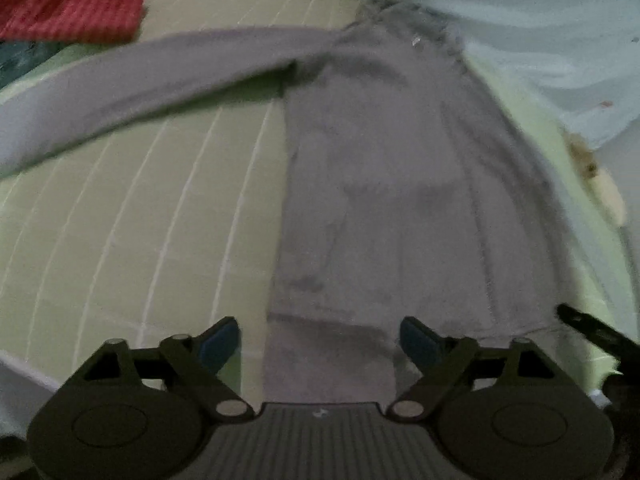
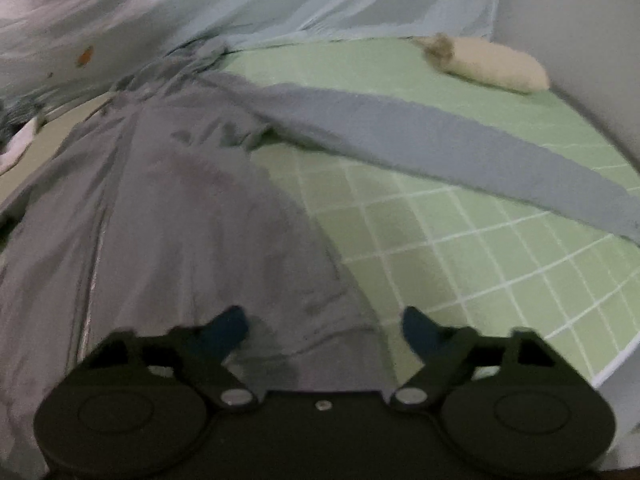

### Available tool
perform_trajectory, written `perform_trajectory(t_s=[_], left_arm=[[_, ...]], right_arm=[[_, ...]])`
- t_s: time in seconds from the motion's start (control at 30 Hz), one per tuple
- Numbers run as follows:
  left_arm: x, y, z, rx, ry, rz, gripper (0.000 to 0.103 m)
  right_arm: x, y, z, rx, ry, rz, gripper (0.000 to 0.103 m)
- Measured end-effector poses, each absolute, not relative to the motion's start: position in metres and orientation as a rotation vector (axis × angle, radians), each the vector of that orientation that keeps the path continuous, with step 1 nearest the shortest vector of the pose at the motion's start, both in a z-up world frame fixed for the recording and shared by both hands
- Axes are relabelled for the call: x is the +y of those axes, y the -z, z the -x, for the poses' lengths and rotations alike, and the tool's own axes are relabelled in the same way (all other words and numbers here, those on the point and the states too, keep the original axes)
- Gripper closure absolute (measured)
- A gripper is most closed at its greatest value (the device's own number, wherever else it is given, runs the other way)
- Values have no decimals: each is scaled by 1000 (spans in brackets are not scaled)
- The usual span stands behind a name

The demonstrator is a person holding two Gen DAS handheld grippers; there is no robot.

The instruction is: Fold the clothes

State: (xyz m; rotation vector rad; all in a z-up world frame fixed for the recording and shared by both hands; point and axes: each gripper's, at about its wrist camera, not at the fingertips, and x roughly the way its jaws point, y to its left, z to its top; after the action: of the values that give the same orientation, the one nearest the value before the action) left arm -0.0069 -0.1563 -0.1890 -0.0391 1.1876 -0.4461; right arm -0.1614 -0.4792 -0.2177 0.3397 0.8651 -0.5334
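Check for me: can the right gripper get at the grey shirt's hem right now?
Probably yes. The right gripper is open, hanging just above the grey shirt, whose bottom edge lies between its fingers with nothing covering it on the green checked sheet.

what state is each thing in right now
grey shirt: spread flat on the bed, both sleeves out sideways, not yet folded
left gripper: jaws open over the shirt hem
right gripper: jaws open at the shirt's edge
red cloth: lying crumpled

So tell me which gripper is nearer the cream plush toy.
Right. The right gripper hovers over the grey shirt, on the side toward the plush toy; the left gripper sits at the shirt's opposite edge.
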Motion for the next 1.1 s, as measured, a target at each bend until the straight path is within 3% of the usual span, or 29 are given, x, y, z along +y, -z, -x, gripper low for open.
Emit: perform_trajectory(t_s=[0.07,0.1,0.13,0.17,0.2,0.37,0.53,0.63,0.7,0.8,0.87,1.1], left_arm=[[-164,189,15,1163,415,-2,43],[-164,188,18,1157,410,9,48],[-164,188,20,1153,404,22,59],[-164,188,22,1155,396,39,82],[-165,187,24,1156,387,52,91],[-155,161,37,1096,294,93,96],[-135,185,29,1186,157,171,96],[-134,176,33,1156,187,140,89],[-133,175,37,1144,189,106,85],[-121,173,37,1125,187,155,58],[-108,166,35,1080,171,175,26],[-37,152,0,971,31,228,14]], right_arm=[[-479,216,164,864,489,-332,42],[-478,215,164,867,475,-318,48],[-477,214,166,869,459,-303,67],[-476,213,167,872,444,-289,78],[-475,210,169,868,426,-288,85],[-462,181,188,808,329,-270,86],[-463,200,186,923,312,-319,86],[-459,194,184,917,327,-282,79],[-458,200,177,958,372,-244,61],[-458,198,169,943,440,-230,36],[-453,189,162,885,466,-200,0],[-419,187,111,853,411,-153,0]])
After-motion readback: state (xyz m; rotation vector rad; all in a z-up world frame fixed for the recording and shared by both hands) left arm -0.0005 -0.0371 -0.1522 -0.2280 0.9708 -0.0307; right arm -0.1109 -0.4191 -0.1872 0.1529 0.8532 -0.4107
